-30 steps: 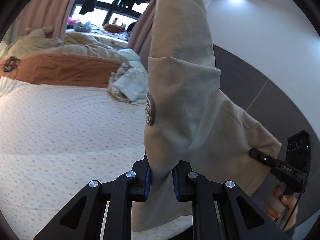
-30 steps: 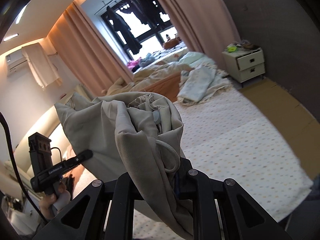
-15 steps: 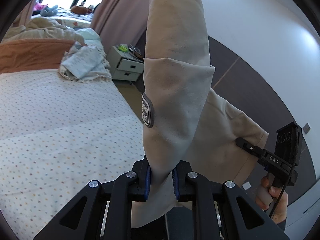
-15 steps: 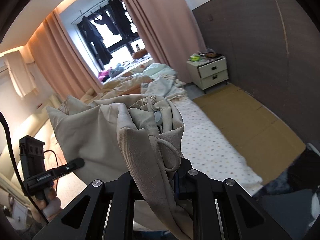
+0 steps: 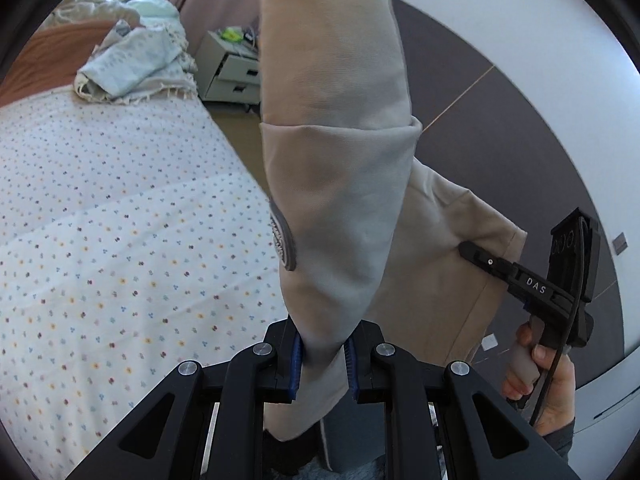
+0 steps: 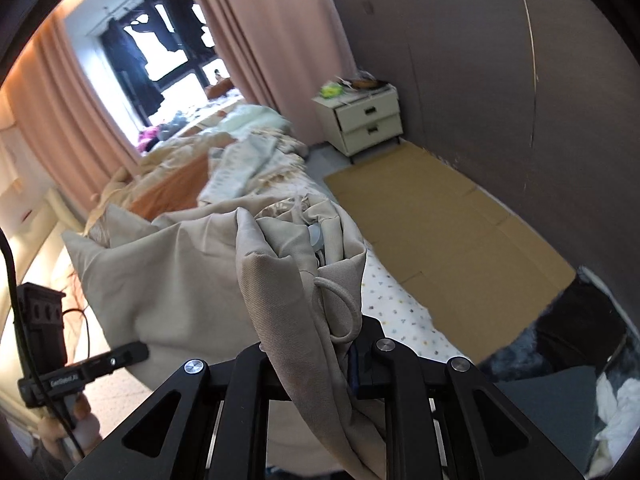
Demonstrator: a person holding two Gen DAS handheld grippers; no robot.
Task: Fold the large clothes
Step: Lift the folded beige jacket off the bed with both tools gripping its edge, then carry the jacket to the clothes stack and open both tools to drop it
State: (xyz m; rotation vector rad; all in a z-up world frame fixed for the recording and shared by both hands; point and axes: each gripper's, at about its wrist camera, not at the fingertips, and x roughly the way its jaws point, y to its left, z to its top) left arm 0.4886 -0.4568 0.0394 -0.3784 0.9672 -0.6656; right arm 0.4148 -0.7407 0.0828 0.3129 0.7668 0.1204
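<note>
A large beige garment [image 5: 340, 168] with a grey round patch hangs in the air between both grippers, beside the bed. My left gripper [image 5: 322, 354] is shut on one bunched edge of it. My right gripper [image 6: 320, 356] is shut on another bunched part [image 6: 288, 280] that has a cord loop. The right gripper also shows in the left wrist view [image 5: 532, 284], with its tip at the garment's far edge. The left gripper shows in the right wrist view [image 6: 84, 372], low on the left.
A bed with a dotted white sheet [image 5: 100, 220] lies to the left. Crumpled blankets [image 5: 136, 60] lie at its far end. A white nightstand [image 6: 360, 120] stands by the dark wall. Flattened cardboard [image 6: 440, 220] covers the floor beside the bed.
Both grippers have swung to the right with the garment, away from the bed's middle and towards the nightstand and the dark wall. Both grips have stayed the same.
</note>
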